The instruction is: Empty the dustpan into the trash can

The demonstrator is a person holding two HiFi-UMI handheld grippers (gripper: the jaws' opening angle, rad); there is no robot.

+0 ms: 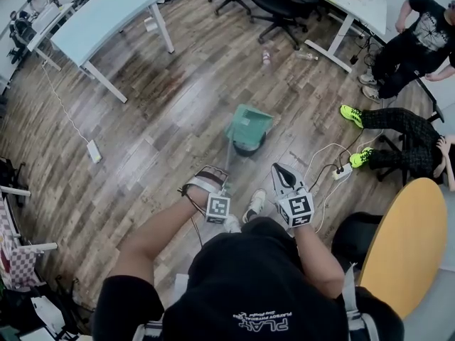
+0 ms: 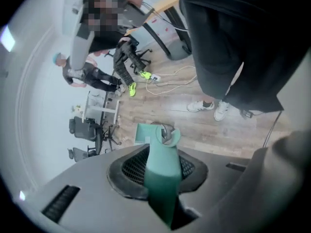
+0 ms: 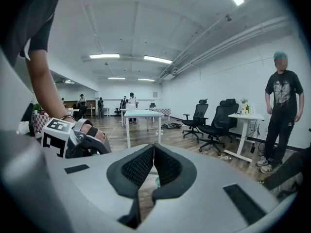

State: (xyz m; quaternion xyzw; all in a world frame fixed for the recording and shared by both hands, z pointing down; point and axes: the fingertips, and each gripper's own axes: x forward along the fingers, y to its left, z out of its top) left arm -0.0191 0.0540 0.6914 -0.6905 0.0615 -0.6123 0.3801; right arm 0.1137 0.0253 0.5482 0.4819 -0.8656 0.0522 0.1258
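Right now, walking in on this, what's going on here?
A person is standing on a wood floor with tongs in each hand. The left tongs are clamped on the long handle of a green dustpan, which is held over a dark trash can on the floor in front of the person's feet. The right tongs are shut on nothing and held off to the side. Whether anything has dropped into the can cannot be seen.

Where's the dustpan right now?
Head view, centre: the green dustpan hangs over the dark trash can, its handle gripped by the left gripper.
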